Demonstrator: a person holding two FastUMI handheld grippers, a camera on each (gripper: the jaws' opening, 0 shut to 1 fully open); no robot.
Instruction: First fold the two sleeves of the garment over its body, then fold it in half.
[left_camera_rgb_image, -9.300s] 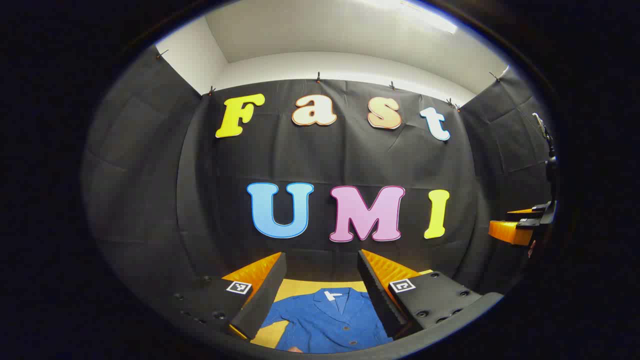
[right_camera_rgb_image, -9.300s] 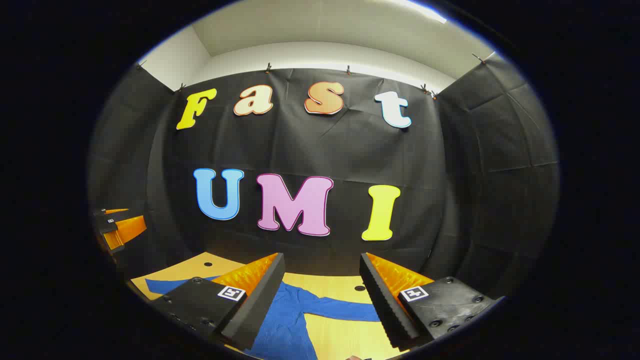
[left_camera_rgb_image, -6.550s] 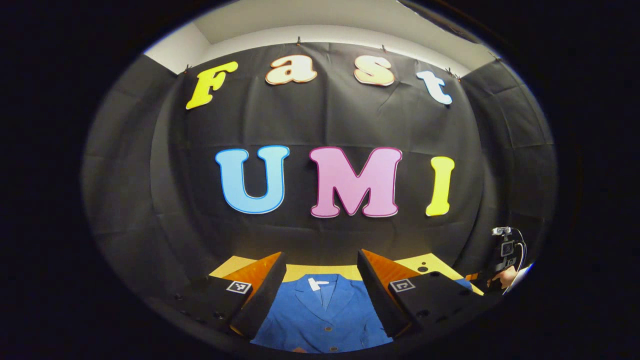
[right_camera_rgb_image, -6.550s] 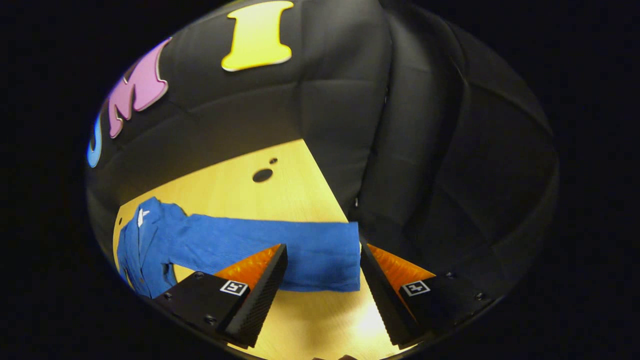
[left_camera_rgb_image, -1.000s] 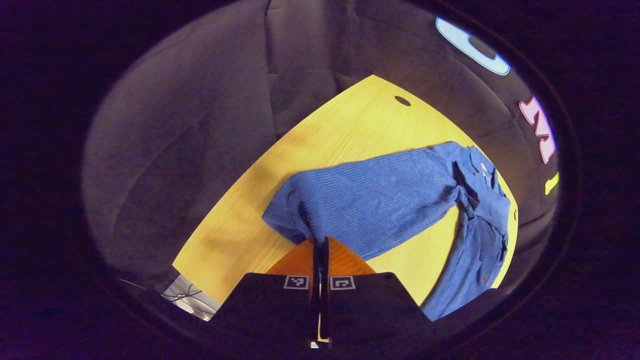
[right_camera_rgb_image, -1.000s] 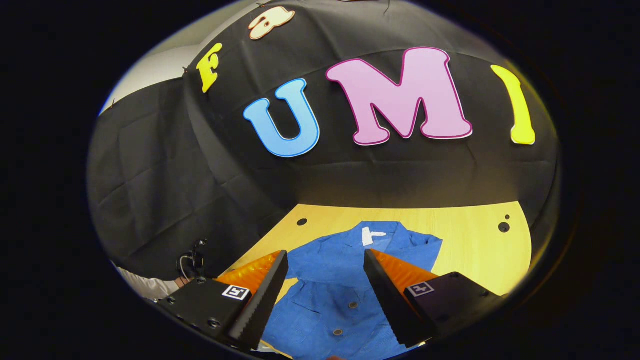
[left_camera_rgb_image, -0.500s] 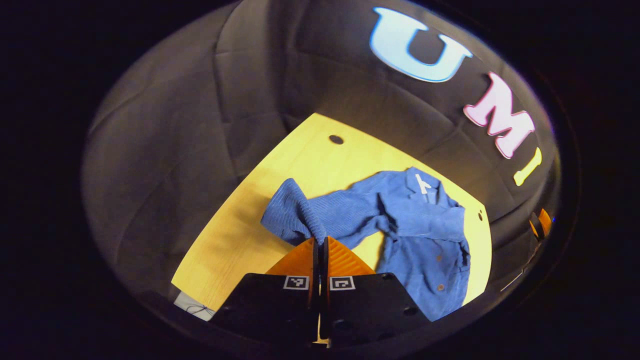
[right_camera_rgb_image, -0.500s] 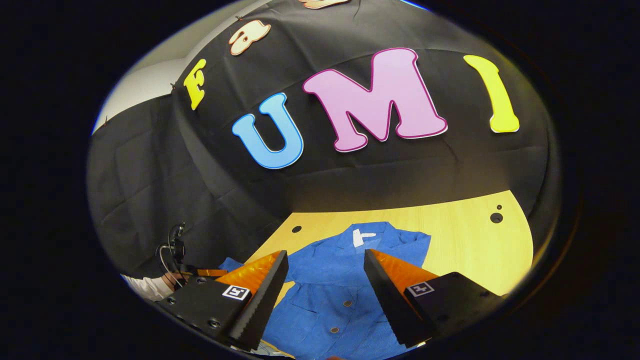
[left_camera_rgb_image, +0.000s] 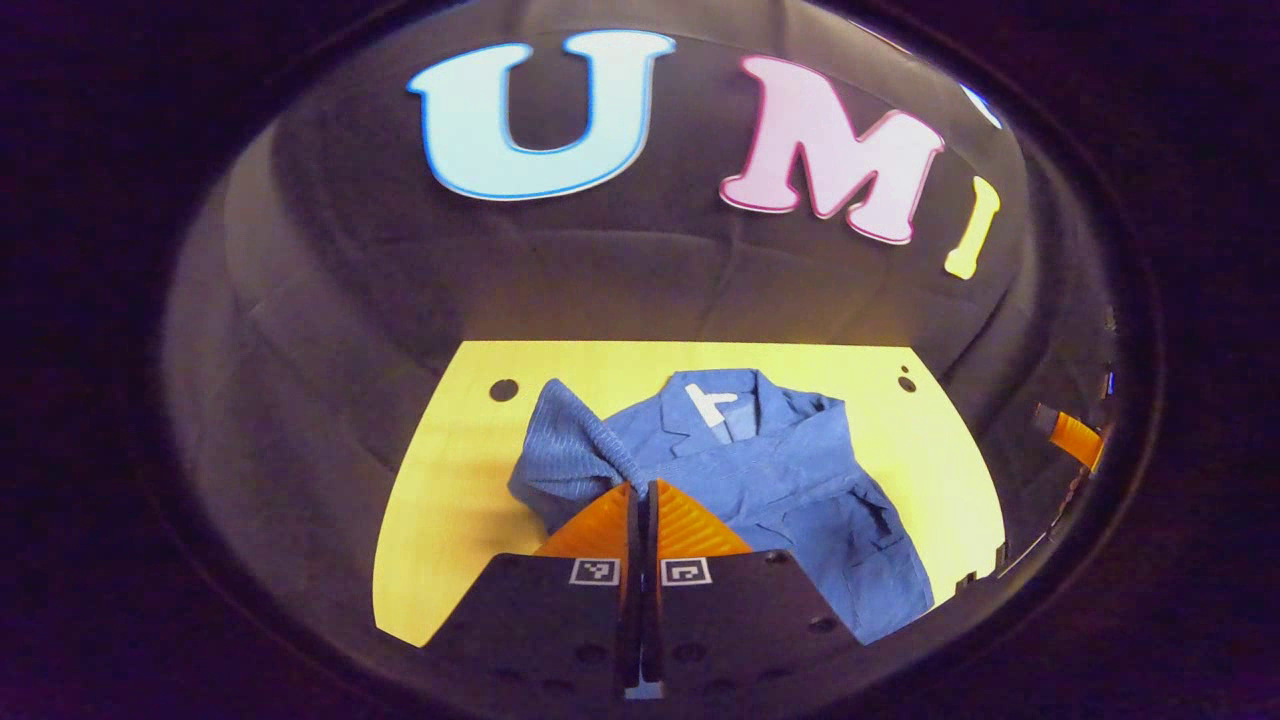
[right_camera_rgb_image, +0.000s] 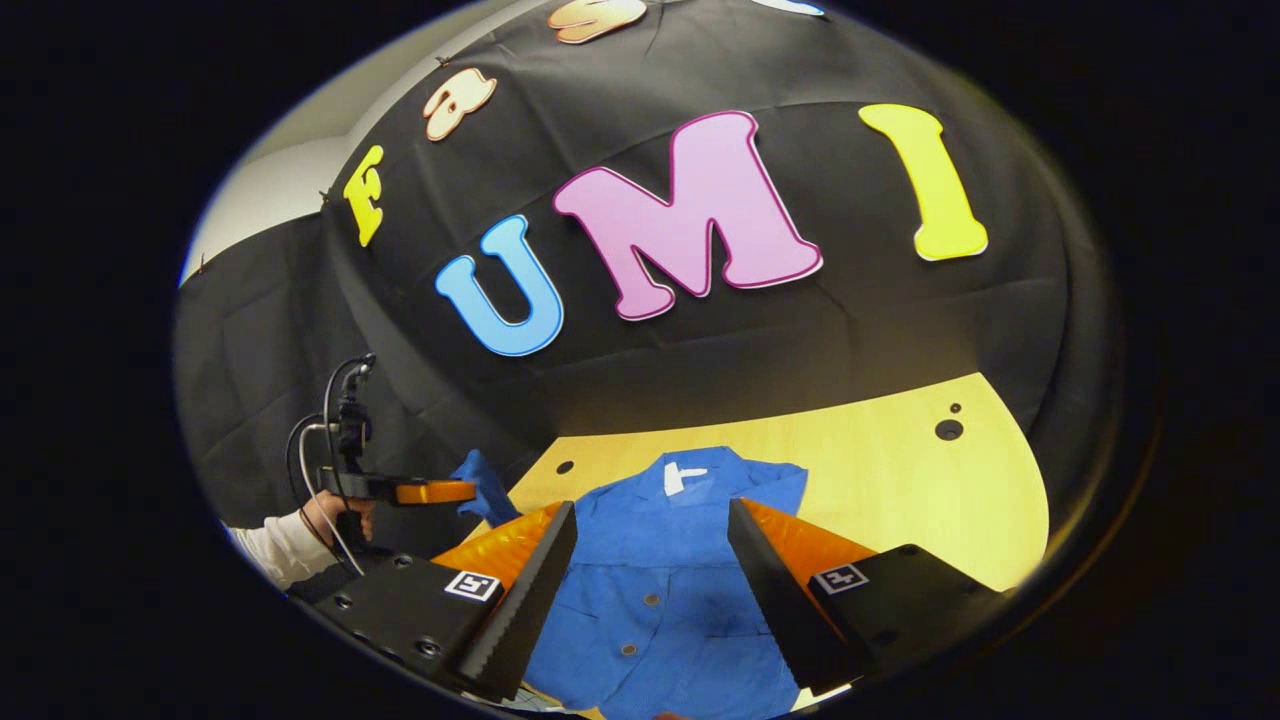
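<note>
Pale wood forms the table, which carries the blue garment spread flat with its collar toward the booth's back wall. In the left gripper view the right sleeve lies folded across the chest of the garment, and a white label shows inside the collar. The left sleeve is lifted off the table and bunches upward toward the left gripper, whose two orange-faced fingers are clamped together on the sleeve cloth. In the right gripper view the same gripper appears at the left edge, with a hand and white cuff around its handle and the blue sleeve end hanging from its tip. The right gripper hovers above the garment body with its fingers spread wide apart and nothing between them; the buttons of the garment front show in the gap.
</note>
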